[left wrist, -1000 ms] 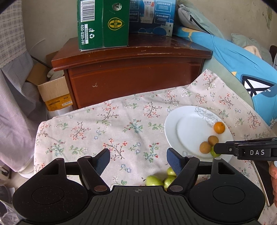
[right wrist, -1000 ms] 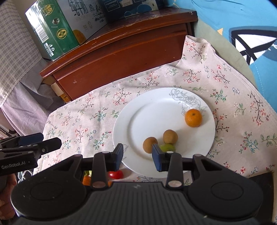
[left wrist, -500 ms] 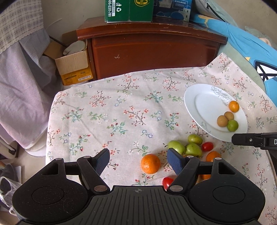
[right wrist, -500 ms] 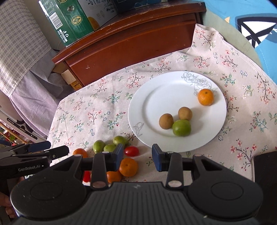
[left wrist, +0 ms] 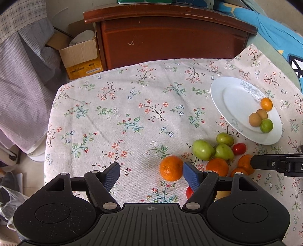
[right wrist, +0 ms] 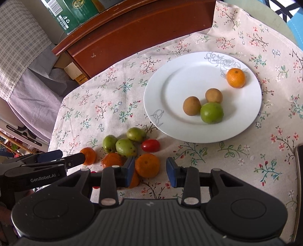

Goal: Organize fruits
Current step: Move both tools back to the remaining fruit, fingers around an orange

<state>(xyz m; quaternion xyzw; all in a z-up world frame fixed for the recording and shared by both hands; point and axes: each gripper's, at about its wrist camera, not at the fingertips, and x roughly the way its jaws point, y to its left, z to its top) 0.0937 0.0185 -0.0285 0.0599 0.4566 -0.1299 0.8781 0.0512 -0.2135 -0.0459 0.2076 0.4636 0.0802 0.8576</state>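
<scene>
A white plate on the floral cloth holds a small orange, two brown fruits and a green lime. Loose on the cloth lie three green fruits, cherry tomatoes and several oranges. My right gripper is open, an orange between its fingers, untouched on the cloth. My left gripper is open and empty, an orange just inside its right finger.
A brown wooden cabinet stands behind the table, with a green carton on top. A cardboard box sits on the floor at left. Blue bedding lies at right. A dark object lies at the table's right edge.
Both grippers have drawn back and down from the plate toward the loose fruit. The lime now lies on the plate, clear of the right gripper. Both stay open.
</scene>
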